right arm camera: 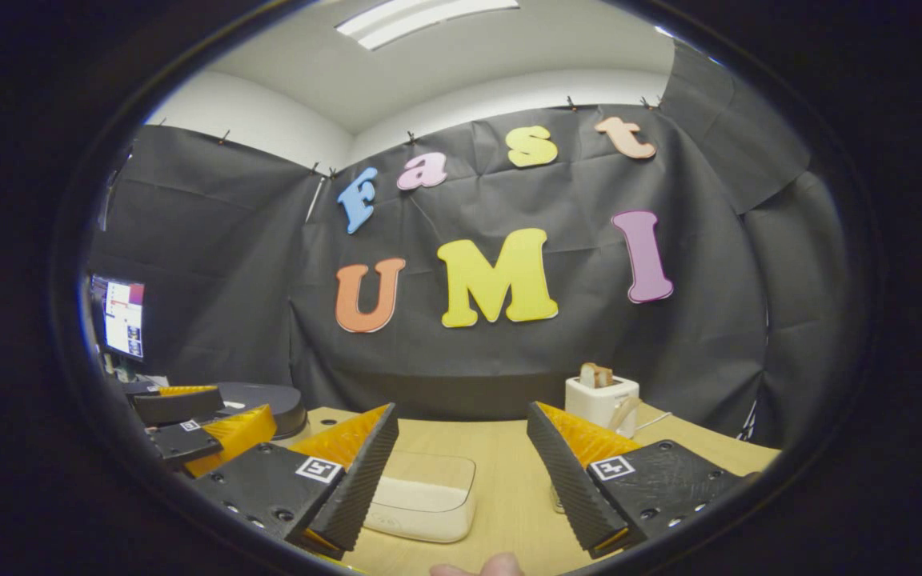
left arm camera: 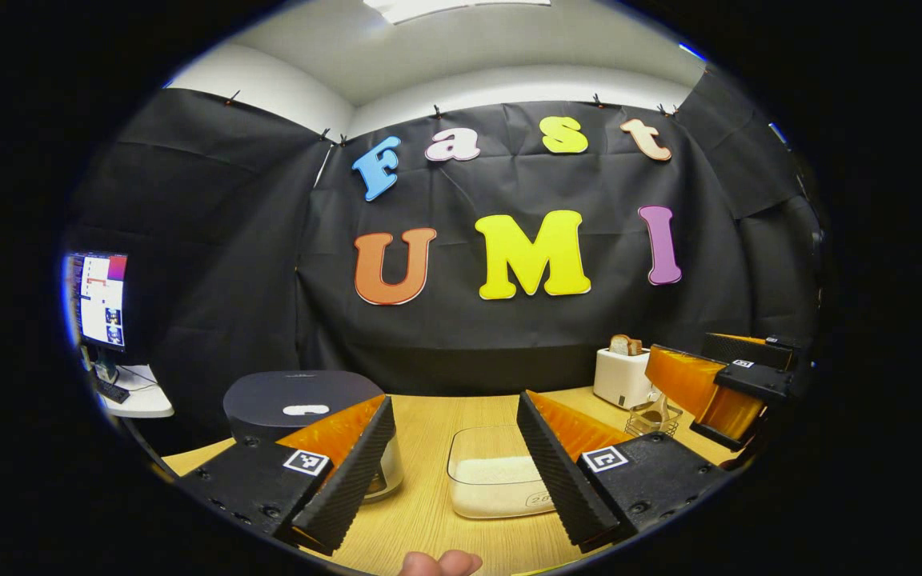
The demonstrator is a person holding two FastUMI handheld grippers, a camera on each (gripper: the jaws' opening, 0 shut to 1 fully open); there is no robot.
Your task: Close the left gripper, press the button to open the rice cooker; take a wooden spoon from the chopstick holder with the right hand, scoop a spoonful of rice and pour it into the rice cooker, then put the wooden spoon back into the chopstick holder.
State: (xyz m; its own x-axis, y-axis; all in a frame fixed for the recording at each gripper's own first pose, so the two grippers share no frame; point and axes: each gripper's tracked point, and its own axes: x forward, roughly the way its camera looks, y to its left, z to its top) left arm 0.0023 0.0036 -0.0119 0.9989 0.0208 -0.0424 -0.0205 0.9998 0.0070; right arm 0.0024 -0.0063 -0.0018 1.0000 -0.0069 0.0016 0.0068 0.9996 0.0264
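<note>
Your left gripper [left arm camera: 454, 480] is spread wide: clench it fully, then press the cooker [left arm camera: 301, 404] button squarely.

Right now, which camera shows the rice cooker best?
The left gripper view. There the rice cooker sits close, just behind the left tool, with its dark closed lid and white button plain to see. In the right gripper view the cooker is farther off at the left, partly hidden behind the other tool.

Nothing can be properly read. The clear rice box [left arm camera: 493, 472] has a small oval mark low on its front, half hidden and too small. Text on the monitor [left arm camera: 101, 300] is blurred.
</note>
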